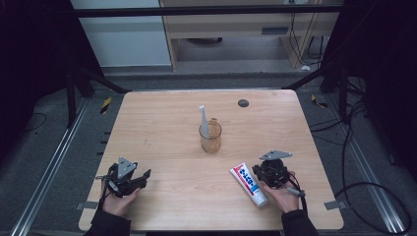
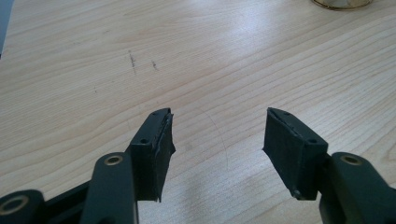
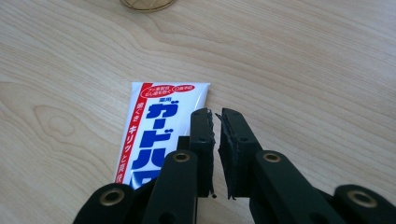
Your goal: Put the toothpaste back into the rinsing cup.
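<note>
Pale wooden table [image 1: 172, 196] on a dark frame, grey floor around it, cupboards and cables behind. Near the table's middle stands an amber glass cup [image 1: 210, 136] with a white toothbrush [image 1: 202, 118] upright inside it. A small dark disc [image 1: 243, 103] lies toward the far edge.

Toothpaste tube [image 1: 249, 184], white with blue and red print, lies flat on the near right part of the table, set at a slant with its cap end toward the person. It sits just beside the right gripper [image 1: 270, 172], on that gripper's left. In the right gripper view the tube [image 3: 159, 126] lies under and to the left of the jaws; the right gripper [image 3: 215, 154] has its jaws clenched together with nothing between the pads, tips above bare wood next to the tube's edge. Whether the jaws touch the tube cannot be told.

Right hand [image 1: 282, 194] grips its tool from below, forearm entering from the bottom edge, jaws pointing away from the person.

Left gripper [image 1: 129, 178] is well apart from the tube, at the near left. Its jaws stand released and wide, nothing held; the left gripper view shows the left gripper [image 2: 217, 140] above bare wood. Left hand [image 1: 117, 201] holds it low, angled toward the table's middle.
</note>
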Tool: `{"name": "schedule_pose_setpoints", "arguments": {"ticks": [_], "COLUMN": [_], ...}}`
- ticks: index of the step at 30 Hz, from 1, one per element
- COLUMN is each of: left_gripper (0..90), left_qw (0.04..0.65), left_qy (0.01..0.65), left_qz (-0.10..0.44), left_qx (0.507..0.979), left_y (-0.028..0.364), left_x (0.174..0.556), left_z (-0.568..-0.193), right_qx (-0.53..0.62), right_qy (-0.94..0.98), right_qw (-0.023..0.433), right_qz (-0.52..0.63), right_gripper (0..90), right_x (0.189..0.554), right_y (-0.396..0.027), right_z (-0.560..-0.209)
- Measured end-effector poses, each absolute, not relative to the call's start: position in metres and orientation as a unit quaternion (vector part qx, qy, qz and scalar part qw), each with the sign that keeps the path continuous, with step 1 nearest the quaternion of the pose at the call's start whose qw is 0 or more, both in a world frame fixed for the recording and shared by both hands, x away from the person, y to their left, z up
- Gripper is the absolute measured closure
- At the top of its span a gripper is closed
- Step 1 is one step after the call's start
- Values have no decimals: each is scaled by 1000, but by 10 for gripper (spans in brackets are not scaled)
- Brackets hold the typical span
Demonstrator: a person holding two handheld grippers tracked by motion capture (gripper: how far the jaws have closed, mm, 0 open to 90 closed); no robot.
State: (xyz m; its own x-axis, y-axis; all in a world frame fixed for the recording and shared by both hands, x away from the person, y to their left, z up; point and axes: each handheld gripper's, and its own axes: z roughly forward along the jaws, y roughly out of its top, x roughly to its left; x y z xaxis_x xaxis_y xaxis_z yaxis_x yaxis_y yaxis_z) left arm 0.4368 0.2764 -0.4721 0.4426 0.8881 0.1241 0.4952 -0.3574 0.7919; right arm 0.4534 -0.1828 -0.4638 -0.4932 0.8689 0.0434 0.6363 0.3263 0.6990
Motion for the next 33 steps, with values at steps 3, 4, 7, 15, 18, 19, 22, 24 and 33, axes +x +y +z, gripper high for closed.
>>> {"name": "schedule_pose_setpoints", "arguments": {"ticks": [3, 4, 7, 15, 18, 19, 22, 24, 33], "left_gripper": [416, 416, 415, 414, 412, 411, 411, 410, 408], "left_qw": [349, 349, 350, 349, 348, 347, 347, 346, 343], "left_qy": [447, 447, 447, 448, 448, 448, 448, 447, 447], "left_qz": [281, 281, 281, 280, 279, 278, 278, 278, 276], "left_qx": [774, 774, 774, 774, 775, 776, 776, 777, 779], "left_y": [276, 276, 276, 276, 276, 276, 276, 275, 275], "left_x": [437, 437, 437, 437, 437, 437, 437, 438, 439], "left_z": [-472, -472, -472, -472, -473, -473, -473, -473, -474], "right_qx": [469, 470, 473, 474, 473, 473, 468, 467, 466], "right_qy": [797, 795, 793, 798, 800, 800, 803, 806, 814], "right_qw": [174, 179, 173, 154, 155, 156, 156, 153, 138], "right_qz": [339, 339, 343, 338, 334, 334, 333, 331, 318], "right_gripper": [833, 829, 811, 712, 662, 654, 628, 612, 502], "right_x": [450, 448, 443, 435, 433, 433, 433, 433, 438], "right_y": [-186, -187, -191, -195, -191, -190, -185, -181, -170], "right_z": [-459, -458, -454, -448, -448, -448, -448, -448, -447]}}
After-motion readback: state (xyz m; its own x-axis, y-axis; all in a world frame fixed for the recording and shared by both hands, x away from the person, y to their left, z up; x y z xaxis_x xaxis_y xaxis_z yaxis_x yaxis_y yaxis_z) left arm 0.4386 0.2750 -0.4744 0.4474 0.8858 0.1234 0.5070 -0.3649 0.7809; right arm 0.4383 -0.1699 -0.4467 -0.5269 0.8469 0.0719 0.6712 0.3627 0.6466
